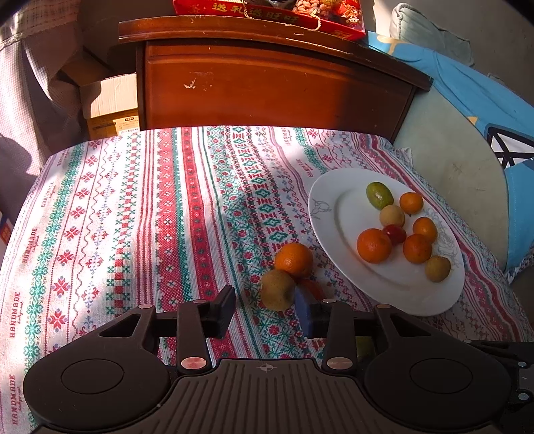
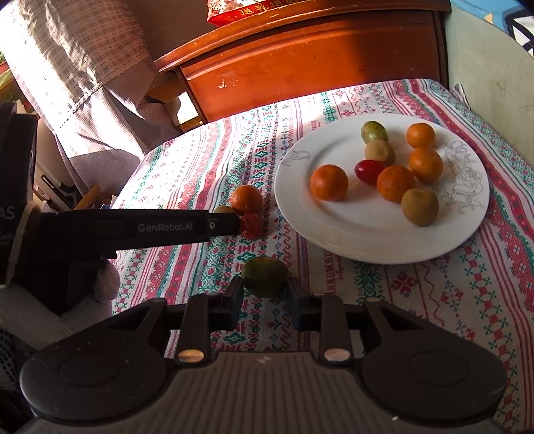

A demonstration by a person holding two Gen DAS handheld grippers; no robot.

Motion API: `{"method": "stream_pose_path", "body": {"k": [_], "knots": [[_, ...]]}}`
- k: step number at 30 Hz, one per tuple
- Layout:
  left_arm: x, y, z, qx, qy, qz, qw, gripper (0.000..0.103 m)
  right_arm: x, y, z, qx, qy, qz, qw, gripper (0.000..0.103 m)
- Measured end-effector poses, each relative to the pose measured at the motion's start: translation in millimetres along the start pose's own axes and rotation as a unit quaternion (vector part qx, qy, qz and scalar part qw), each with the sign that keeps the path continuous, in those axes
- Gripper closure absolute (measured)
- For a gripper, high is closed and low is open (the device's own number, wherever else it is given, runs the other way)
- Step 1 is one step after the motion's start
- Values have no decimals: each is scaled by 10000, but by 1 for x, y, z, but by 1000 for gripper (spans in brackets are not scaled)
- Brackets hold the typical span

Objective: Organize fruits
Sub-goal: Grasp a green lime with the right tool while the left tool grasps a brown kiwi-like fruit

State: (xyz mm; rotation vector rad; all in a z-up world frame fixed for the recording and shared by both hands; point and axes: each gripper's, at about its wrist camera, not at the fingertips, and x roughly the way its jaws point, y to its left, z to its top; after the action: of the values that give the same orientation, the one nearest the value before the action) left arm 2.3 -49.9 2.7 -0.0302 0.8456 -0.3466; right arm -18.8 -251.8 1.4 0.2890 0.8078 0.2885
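A white plate (image 1: 330, 213) (image 2: 300, 187) on the patterned cloth holds several fruits: oranges, brownish kiwis, a green fruit and a red tomato. Beside it on the cloth lie an orange (image 1: 293, 260) (image 2: 247, 199), a kiwi (image 1: 278, 289) (image 2: 223, 209) and a red tomato (image 1: 313, 287) (image 2: 251, 225). My left gripper (image 1: 267, 310) is open, its fingers either side of the kiwi's near end; it also shows in the right wrist view (image 2: 233, 223). My right gripper (image 2: 265, 295) is shut on a green fruit (image 2: 264, 277), held just above the cloth in front of the plate.
A wooden cabinet (image 1: 267, 86) stands behind the table with a red gift box (image 1: 267, 13) on top. A cardboard box (image 1: 110, 103) and curtain (image 2: 83, 66) are at left. Blue and green bedding (image 1: 467, 110) lies at right.
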Motion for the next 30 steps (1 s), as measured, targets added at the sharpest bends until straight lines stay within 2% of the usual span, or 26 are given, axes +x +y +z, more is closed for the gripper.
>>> {"method": "stream_pose_path", "body": {"k": [6, 11, 30], "knots": [[6, -6, -1, 22, 7, -71, 10000, 72, 0, -2, 1, 72, 9, 25, 10000, 73], [8, -10, -4, 124, -45, -145, 9998, 80, 0, -3, 1, 109, -7, 24, 9999, 73], [6, -9, -7, 33, -106, -118, 9999, 82, 3, -1, 1, 19, -42, 59, 10000, 73]]}}
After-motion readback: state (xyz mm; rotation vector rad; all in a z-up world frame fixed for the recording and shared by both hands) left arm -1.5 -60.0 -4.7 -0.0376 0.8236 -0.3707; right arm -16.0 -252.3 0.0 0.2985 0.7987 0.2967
